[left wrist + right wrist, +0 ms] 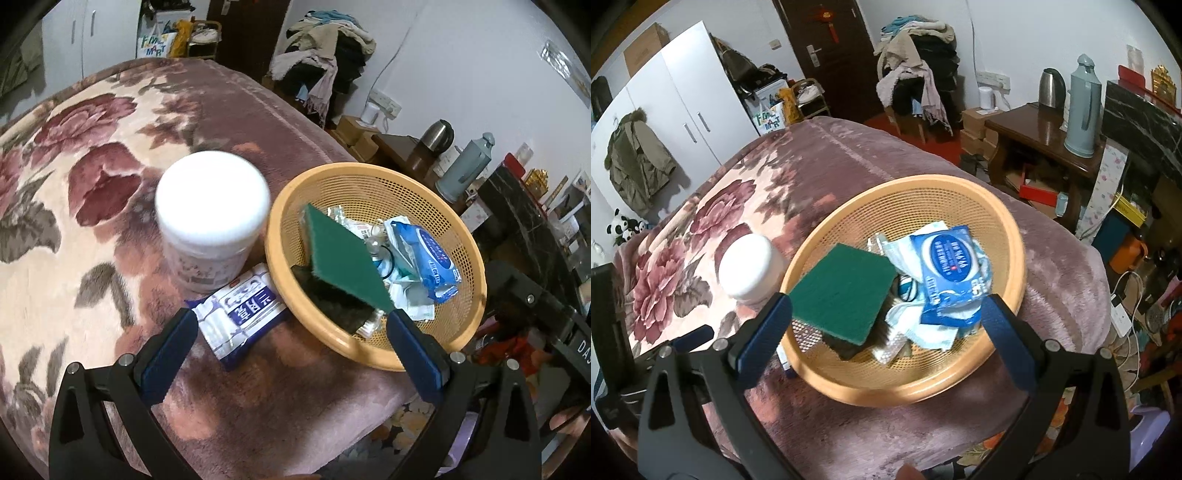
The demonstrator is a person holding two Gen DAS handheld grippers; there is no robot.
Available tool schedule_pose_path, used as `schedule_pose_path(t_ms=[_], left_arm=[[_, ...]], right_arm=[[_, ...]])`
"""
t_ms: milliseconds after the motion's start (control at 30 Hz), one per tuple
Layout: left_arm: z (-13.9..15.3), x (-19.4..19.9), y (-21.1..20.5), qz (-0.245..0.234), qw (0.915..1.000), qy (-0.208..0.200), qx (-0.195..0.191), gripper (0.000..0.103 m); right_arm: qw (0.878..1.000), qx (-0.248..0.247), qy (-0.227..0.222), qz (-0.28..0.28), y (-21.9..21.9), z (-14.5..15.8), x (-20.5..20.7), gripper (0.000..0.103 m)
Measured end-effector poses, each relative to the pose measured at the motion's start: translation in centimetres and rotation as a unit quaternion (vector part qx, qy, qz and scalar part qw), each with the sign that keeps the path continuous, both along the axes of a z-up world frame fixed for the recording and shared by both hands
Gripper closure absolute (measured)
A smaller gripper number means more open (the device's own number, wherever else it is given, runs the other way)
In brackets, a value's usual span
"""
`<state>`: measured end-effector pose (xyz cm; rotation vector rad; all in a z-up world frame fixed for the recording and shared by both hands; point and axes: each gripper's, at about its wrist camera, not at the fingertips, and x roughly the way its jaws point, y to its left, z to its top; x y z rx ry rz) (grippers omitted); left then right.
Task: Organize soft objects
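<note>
A bed takes up most of the room in front of me, covered by a plush blanket (92, 192) printed with big dark-red flowers on cream and mauve. Near its edge sits a round orange plastic basket (458, 236), perforated all over, and it is already holding a jumble of soft things. Leaning across the heap is a green scouring pad (846, 291), tilted, with a darker pad partly hidden under it. Beside that lies a blue wipes pack (951, 273), resting on crumpled pale face masks (931, 332) and some small wrappers I cannot make out.

Just left of the basket stands a white jar (210, 218) with a broad white lid, upright on the blanket. In front of the jar, touching the basket's outer wall, lies a flat tissue packet (240, 314) in blue and white, still outside the basket.

The left gripper (291, 321) hangs over that packet and the basket's near rim, its blue-padded jaws spread wide with nothing between them. The right gripper (886, 306) hovers over the basket itself, jaws likewise parted and empty, one finger (764, 328) near the scouring pad's corner, the other by the wipes pack.
</note>
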<state>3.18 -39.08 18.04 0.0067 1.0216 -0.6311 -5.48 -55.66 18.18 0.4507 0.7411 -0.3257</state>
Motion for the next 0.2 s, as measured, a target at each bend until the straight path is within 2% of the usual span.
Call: schedule_pose_path(t_ms=[200], left_arm=[[-0.1, 0.2, 2.6, 0.016, 0.9998, 0.003, -0.012, 0.001]], right_arm=[[1.0, -0.01, 0.004, 0.016, 2.6, 0.1, 0.5, 0.0]])
